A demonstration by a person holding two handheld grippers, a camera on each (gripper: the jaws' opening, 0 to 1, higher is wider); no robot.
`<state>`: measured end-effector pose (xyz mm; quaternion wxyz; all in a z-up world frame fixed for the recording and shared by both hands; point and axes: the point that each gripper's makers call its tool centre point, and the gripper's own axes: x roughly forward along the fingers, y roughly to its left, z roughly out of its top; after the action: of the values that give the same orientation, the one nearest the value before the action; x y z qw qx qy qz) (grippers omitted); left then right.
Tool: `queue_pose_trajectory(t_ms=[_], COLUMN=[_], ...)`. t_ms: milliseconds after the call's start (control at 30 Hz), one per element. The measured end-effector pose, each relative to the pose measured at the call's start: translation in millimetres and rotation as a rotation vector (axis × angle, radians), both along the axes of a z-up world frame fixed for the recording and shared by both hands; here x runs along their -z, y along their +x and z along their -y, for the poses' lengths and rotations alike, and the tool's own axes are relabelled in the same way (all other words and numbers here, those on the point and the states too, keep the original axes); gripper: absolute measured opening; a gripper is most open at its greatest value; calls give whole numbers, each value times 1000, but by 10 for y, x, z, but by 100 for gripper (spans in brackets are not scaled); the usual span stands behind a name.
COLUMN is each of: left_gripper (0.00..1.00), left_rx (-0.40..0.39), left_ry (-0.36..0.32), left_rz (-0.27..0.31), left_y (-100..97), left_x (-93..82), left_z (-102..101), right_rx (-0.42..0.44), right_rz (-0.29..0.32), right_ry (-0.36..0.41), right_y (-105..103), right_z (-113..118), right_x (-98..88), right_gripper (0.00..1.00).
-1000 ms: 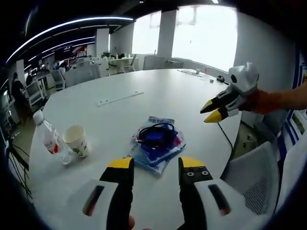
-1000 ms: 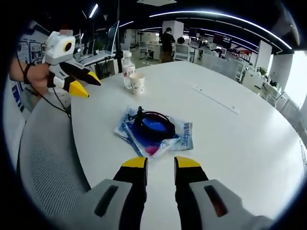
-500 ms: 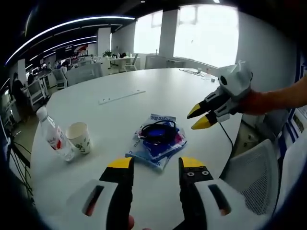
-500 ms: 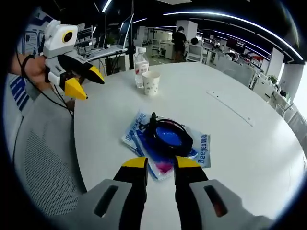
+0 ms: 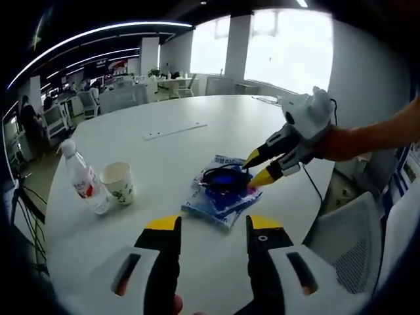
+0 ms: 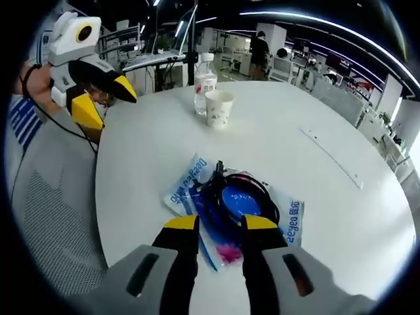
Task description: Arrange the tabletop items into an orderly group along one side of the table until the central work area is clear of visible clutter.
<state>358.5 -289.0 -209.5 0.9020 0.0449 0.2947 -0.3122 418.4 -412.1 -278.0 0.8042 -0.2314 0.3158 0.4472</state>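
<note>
A pile of blue plastic packets lies near the table's edge, with a coil of black cable on top. My right gripper stands open just above the pile's near side, nothing between its jaws. My left gripper hangs open short of the pile, beyond the table's edge, and holds nothing. A clear water bottle and a paper cup stand side by side farther along the rim.
The big round white table carries a thin white strip near its middle. A grey mesh chair sits at the table's edge. Office desks, chairs and a person stand far behind.
My right gripper has moved in toward the packets and cable until its tips hang over them. The left gripper has drifted only slightly. Nothing on the table has shifted.
</note>
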Motion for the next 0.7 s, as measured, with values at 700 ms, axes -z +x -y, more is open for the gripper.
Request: queue_pose_trajectory(t_ms=[700], left_gripper=[38], left_rx=[-53], left_ry=[2], left_rz=[-1], left_y=[-42], left_x=[-4], left_z=[-216], right_rx=[-97], right_rz=[-7], right_ry=[-154], right_y=[20], right_z=[-133], right_x=[315], right_gripper=[9])
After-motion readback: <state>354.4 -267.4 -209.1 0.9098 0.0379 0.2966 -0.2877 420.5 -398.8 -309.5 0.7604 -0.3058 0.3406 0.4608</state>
